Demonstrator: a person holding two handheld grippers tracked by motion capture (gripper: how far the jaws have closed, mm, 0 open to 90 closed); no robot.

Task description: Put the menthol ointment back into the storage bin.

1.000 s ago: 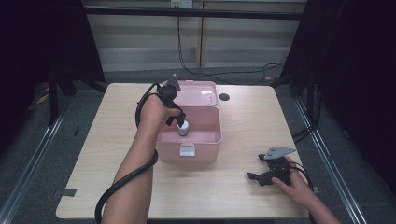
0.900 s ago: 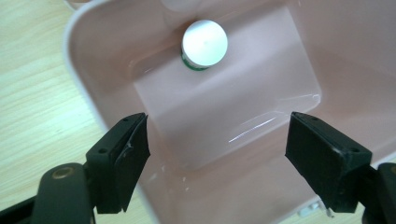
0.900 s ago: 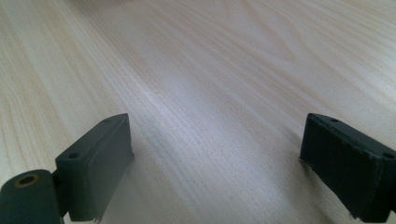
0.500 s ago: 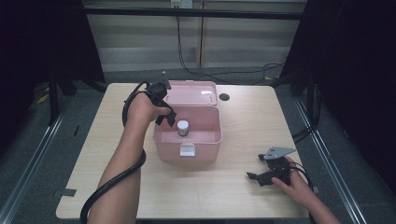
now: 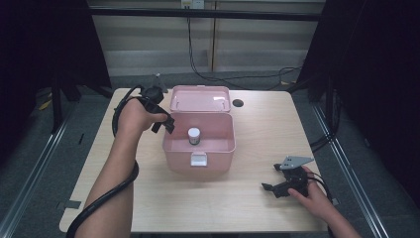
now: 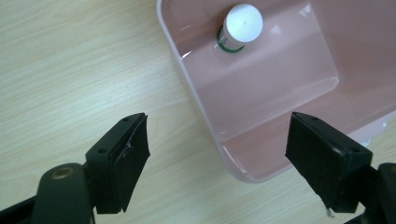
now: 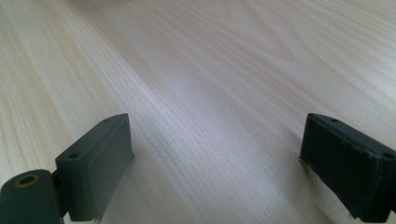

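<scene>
The left gripper (image 6: 217, 163) hangs with jaws wide and empty, straddling the near wall of the pink box (image 6: 261, 102); beyond them a white-capped bottle (image 6: 240, 25), perhaps medicine, stands inside. The right gripper (image 7: 212, 168), jaws wide, idles low over the desk (image 7: 210, 70).

Quick count on the table (image 5: 247, 208):
one pink box (image 5: 199, 144), one white-capped bottle (image 5: 194, 135), two grippers (image 5: 163, 119) (image 5: 275, 188).
</scene>
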